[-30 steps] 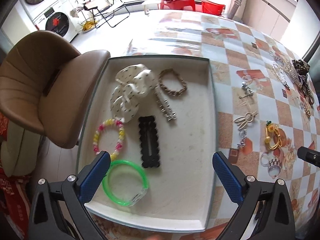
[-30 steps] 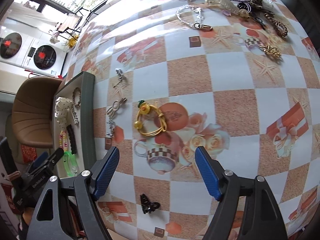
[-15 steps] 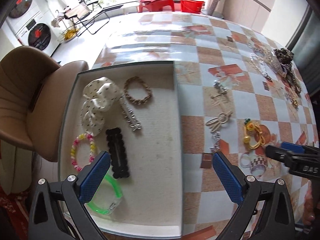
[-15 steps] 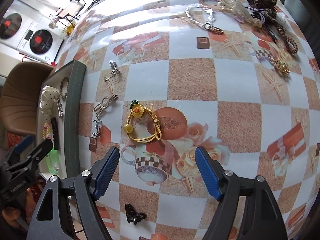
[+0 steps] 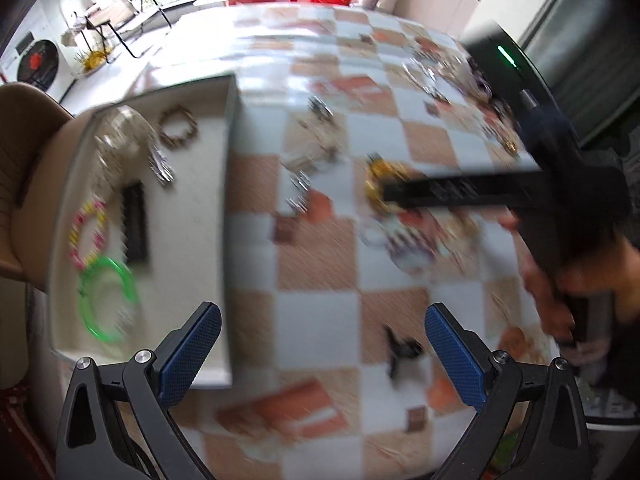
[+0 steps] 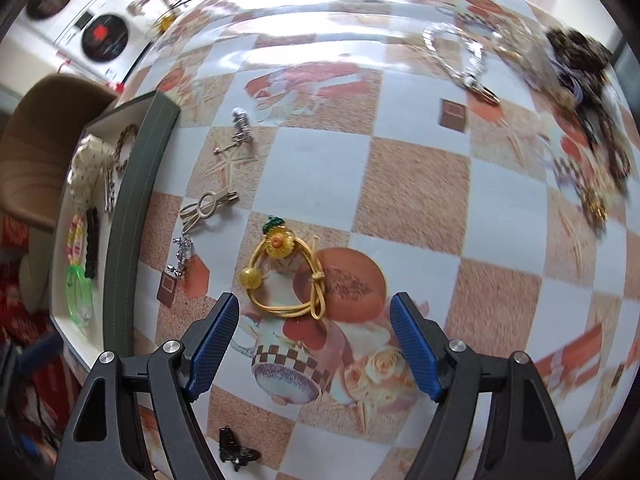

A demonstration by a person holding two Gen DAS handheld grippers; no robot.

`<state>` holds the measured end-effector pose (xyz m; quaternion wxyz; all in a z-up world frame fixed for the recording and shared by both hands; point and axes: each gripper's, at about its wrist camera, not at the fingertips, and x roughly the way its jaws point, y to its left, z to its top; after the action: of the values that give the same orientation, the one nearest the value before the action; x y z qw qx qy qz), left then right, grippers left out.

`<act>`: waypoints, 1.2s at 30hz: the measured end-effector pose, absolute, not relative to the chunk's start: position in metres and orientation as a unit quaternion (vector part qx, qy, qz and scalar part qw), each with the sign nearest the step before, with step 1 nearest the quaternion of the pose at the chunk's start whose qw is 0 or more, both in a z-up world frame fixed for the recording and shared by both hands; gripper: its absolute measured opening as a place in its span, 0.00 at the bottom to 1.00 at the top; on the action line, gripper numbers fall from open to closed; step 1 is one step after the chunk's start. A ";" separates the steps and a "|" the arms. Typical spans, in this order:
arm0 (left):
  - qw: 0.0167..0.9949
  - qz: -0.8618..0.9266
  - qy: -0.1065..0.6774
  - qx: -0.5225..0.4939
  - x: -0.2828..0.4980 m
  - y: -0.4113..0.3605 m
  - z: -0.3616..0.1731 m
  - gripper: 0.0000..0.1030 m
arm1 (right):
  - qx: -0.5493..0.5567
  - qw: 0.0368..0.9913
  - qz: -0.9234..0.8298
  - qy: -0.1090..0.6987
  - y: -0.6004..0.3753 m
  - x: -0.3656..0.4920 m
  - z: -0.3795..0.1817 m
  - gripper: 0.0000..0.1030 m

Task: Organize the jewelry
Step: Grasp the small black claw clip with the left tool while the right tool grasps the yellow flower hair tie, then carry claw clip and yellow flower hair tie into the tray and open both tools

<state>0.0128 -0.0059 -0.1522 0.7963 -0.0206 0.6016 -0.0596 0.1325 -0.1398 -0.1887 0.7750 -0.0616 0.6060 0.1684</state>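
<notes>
A yellow hair tie with a flower bead (image 6: 286, 276) lies on the checked tablecloth just ahead of my open, empty right gripper (image 6: 314, 340). In the blurred left wrist view the same tie (image 5: 378, 182) sits under the right gripper's finger (image 5: 460, 192). My left gripper (image 5: 320, 352) is open and empty above the cloth, right of the tray. The tray (image 5: 230, 208) (image 6: 132, 220) holds a green bangle (image 5: 106, 298), a beaded bracelet (image 5: 88, 232), a black clip (image 5: 134, 222), a white scrunchie (image 5: 120, 136) and a brown bracelet (image 5: 178, 132).
A black butterfly clip (image 6: 236, 454) (image 5: 400, 350) lies near the front edge. Silver and beige clips (image 6: 206, 210) lie between tray and tie. A silver chain (image 6: 460, 60) and a heap of dark jewelry (image 6: 580, 64) are at the far right. A brown chair (image 6: 36, 128) stands left.
My left gripper has swung right, off the tray and over the cloth. My right gripper has moved forward, closer to the yellow hair tie. Both stay open.
</notes>
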 end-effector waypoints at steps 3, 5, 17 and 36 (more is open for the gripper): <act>0.792 -0.068 0.606 -0.009 0.002 -0.023 -0.166 1.00 | -0.098 0.774 0.181 0.598 -0.127 0.136 -0.193 0.78; 0.788 -0.074 0.611 -0.003 -0.002 -0.031 -0.175 1.00 | -0.120 0.774 0.184 0.593 -0.121 0.138 -0.196 0.78; 0.773 -0.086 0.629 0.017 -0.004 -0.059 -0.208 0.64 | -0.212 0.781 0.186 0.556 -0.093 0.128 -0.207 0.72; 0.766 -0.136 0.628 -0.037 -0.002 -0.057 -0.190 0.08 | -0.093 0.787 0.170 0.585 -0.129 0.136 -0.185 0.06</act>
<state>-0.0022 -0.0573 -0.1897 0.7658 -0.0365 0.6276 -0.1358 0.1358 -0.1291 -0.1847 0.7875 -0.0934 0.5849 0.1704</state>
